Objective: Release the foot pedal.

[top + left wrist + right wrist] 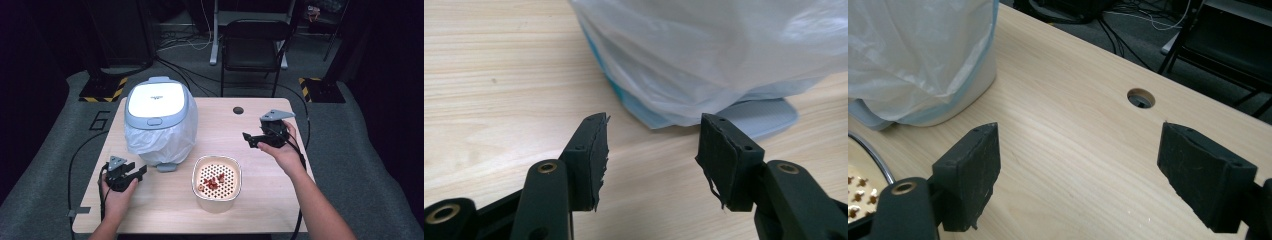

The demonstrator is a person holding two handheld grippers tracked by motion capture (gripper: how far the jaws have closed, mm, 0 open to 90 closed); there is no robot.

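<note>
A pale blue pedal bin (159, 117) with a white lid and a clear plastic liner (704, 55) stands at the table's back left. Its foot pedal (166, 166) sticks out toward me. In front of it sits a round cream bowl (216, 199) with a perforated insert holding a few red pieces (214, 181). My left gripper (137, 169) rests low at the front left, open and empty, its jaws aimed at the pedal (769, 112). My right gripper (250, 140) hovers right of the bowl, open wide with bare tabletop between the jaws (1078, 160).
A cable hole (238, 110) lies in the wooden table (260, 210) at the back centre. A black folding chair (255, 45) and floor cables stand beyond the far edge. Bare wood lies between the bin and my right hand.
</note>
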